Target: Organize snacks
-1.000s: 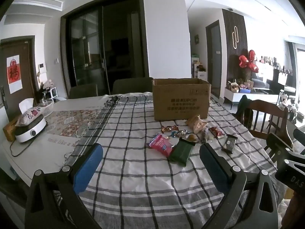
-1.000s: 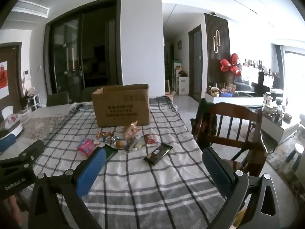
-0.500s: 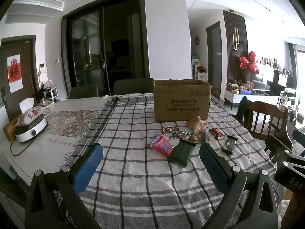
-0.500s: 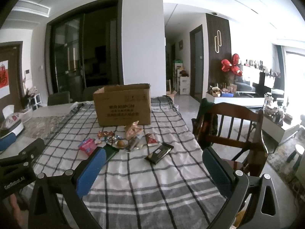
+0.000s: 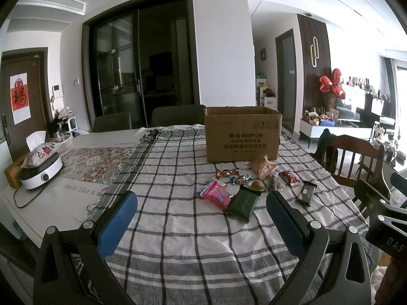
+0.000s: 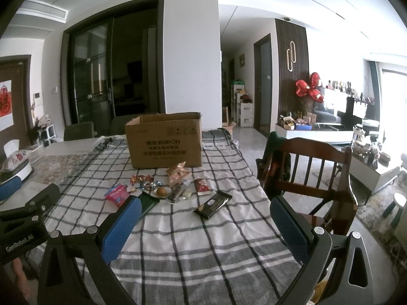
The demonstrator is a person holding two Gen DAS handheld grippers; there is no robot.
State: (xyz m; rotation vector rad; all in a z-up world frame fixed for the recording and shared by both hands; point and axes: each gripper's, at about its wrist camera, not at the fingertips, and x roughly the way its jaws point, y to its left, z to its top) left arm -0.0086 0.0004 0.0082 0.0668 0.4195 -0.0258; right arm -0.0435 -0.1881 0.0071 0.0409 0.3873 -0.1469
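Nothing has moved: we hold both claws, left claw (image 5: 201,213) and right claw (image 6: 206,218), spread wide and empty, short of the snacks (image 6: 168,188) on the desk (image 6: 193,249), next reaching in to box (image 6: 165,139) them.

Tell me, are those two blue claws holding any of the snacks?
No, nothing is held. The left gripper and the right gripper are both open above the checked cloth, short of the snacks.

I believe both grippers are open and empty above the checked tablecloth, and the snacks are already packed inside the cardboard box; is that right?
Not quite: the snacks are not in the cardboard box; they lie loose on the checked tablecloth in front of it, as the left wrist view shows. The left gripper and right gripper are indeed open and empty.
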